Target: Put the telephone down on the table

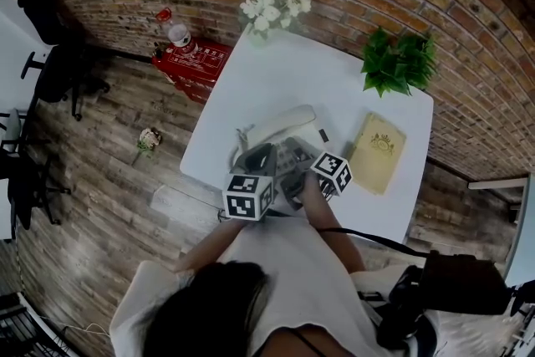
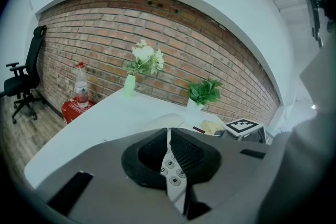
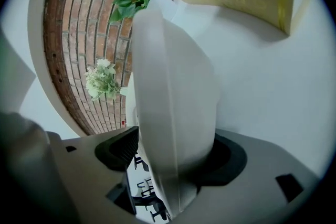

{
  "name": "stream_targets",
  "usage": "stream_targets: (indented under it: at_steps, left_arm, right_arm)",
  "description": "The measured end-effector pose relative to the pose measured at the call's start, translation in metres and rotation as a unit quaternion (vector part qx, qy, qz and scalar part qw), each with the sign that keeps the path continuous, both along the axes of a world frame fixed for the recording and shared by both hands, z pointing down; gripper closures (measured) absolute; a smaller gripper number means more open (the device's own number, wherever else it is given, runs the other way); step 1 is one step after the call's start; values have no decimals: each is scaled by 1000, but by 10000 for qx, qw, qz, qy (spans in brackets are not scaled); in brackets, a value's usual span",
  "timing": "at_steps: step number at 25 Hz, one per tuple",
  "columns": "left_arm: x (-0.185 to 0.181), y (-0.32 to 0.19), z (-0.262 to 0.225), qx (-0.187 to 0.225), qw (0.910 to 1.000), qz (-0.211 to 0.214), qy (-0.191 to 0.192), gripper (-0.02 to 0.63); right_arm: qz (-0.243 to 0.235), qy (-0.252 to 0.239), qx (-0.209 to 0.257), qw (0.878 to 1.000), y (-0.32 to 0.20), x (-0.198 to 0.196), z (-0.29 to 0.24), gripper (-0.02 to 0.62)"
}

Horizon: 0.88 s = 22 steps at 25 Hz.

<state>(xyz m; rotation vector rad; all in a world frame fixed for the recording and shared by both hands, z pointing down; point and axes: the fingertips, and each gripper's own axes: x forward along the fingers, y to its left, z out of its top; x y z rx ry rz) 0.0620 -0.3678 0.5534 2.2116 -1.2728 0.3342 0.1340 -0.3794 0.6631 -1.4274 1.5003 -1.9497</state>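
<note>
At the near edge of the table (image 1: 284,71), the telephone (image 1: 282,148) appears to be set down, with the handset (image 1: 280,123) laid on top. A thin strip by the keypad (image 2: 172,173) is pinched by the left gripper (image 2: 169,153), its jaws almost together. The white body is straddled by the right gripper (image 3: 176,152), jaws spread wide with a gap showing at one pad, so no squeeze is judged there. Hard, smooth plastic is expected: light, slippery, best taken low on the rigid casing, since the handset could be tipped off.
</note>
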Motion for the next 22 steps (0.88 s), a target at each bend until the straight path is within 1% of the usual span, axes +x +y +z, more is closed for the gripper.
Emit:
stream_targets:
  at_steps: [11, 15, 19, 22]
  left_arm:
    - [2, 0, 5, -77, 9999, -3, 73, 565]
    - [3, 2, 5, -83, 9999, 16, 89, 564]
    - [2, 3, 6, -111, 9999, 17, 124, 565]
    - [2, 4, 7, -145, 9997, 9, 172, 564]
  right_arm:
    - [325, -148, -582, 9977, 14, 9, 4, 255]
    - [396, -148, -684, 9968, 19, 11, 6, 255]
    - [639, -176, -817, 9945, 25, 15, 6, 255]
    - [725, -241, -897, 9930, 28, 16, 7, 255]
